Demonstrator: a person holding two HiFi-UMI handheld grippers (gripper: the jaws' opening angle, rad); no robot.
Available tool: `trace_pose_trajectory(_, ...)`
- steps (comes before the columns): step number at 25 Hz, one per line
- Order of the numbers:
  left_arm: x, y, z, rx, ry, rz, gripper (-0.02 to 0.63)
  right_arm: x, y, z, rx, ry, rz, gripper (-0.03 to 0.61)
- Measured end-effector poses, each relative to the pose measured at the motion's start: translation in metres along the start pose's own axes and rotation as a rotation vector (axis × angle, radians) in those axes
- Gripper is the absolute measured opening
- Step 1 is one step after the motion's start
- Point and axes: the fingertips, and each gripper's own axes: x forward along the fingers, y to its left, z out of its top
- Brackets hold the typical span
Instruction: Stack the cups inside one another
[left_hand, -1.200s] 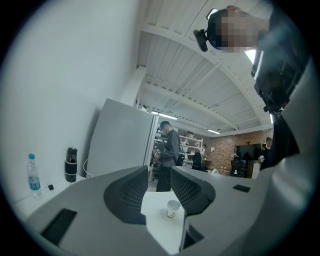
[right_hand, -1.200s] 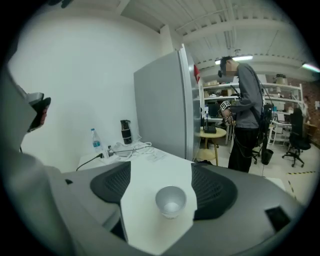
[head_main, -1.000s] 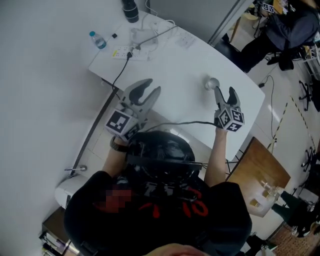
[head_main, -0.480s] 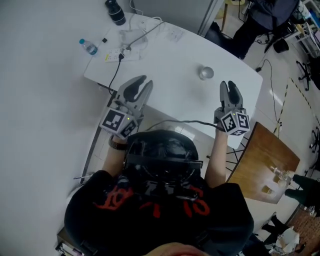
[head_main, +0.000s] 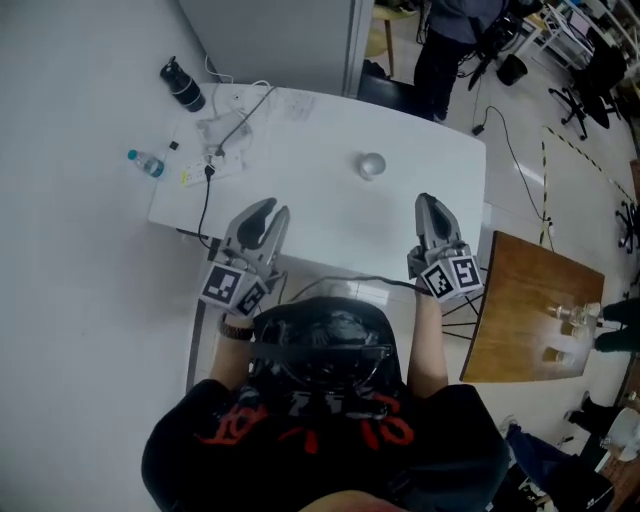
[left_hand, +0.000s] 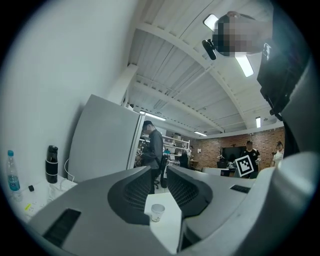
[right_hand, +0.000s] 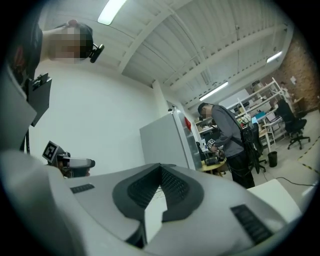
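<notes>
Here we hold the left gripper (head_main: 268, 208) narrowly parted, having just been closing, and the right gripper (head_main: 428, 200) shut. Both are empty, and the cup (head_main: 372, 165) stands apart on the table (head_main: 310, 130).

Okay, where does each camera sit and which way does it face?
Head view: above the person, facing down at the table and cup; shows helmet, arms, left gripper, right gripper.
Left gripper view: on the left gripper, facing level across the table at the cup; shows its jaws, just closed partway, apart, empty.
Right gripper view: on the right gripper, facing level; shows its jaws shut, plus the left gripper.
Shared: both gripper views catch the standing person by the cabinet.
</notes>
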Motion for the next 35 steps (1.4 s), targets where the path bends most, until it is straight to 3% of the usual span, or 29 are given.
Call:
trace_pose_trajectory(10, 0.017, -0.027, -0.002, 0.013, 0.029, -0.112, 0.103, -0.034, 0.022, 0.011, -0.138, 0.048, -0.02, 0.005)
trace_pose_trajectory(19, 0.028, -0.042, -0.002, 0.029, 0.049, -0.171, 0.094, -0.055, 0.035, 0.026, -0.188, 0.059, -0.116, 0.005)
trace_pose_trajectory(26, 0.015, -0.013, 0.0, 0.029, 0.043, -0.159, 0.094, -0.047, 0.045, 0.025, -0.2, 0.076, -0.175, 0.005)
trace_pose_trajectory(35, -0.01, 0.023, -0.001, 0.038, 0.066, -0.144, 0.094, -0.007, 0.078, 0.02, -0.234, 0.088, -0.147, 0.005)
